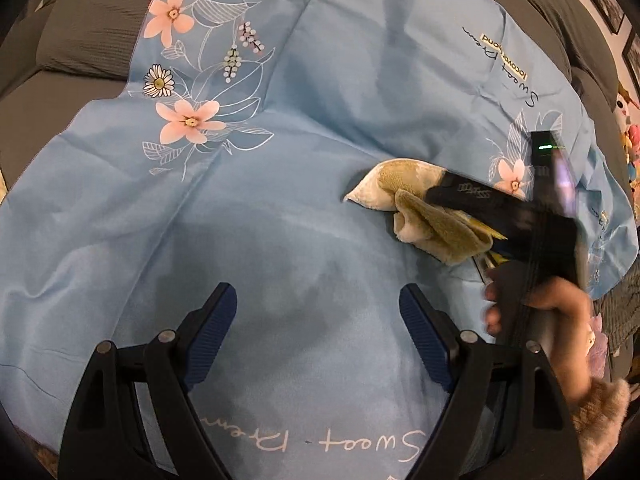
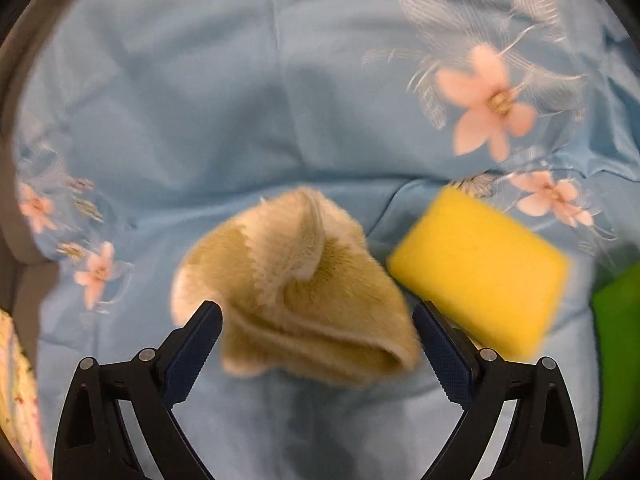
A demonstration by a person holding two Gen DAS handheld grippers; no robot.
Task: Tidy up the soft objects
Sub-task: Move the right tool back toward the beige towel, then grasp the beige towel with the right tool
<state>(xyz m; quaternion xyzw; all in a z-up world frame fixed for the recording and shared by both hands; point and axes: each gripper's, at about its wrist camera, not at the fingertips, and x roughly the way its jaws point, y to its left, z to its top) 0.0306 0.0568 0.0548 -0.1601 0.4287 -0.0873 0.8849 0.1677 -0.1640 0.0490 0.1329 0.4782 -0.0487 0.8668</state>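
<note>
On the blue cloth (image 2: 200, 120), both grippers' jaws spread wide; the right gripper (image 2: 318, 340) straddles a crumpled tan towel (image 2: 304, 292).

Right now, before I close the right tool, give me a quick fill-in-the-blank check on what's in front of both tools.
1. The right tool is ____, its fingers either side of the tan cloth.
2. The sponge beside the tan cloth is ____ in colour.
3. The left tool is open and holds ____.
4. Everything lies on a ____ flowered sheet.

Missing words: open; yellow; nothing; blue
</note>
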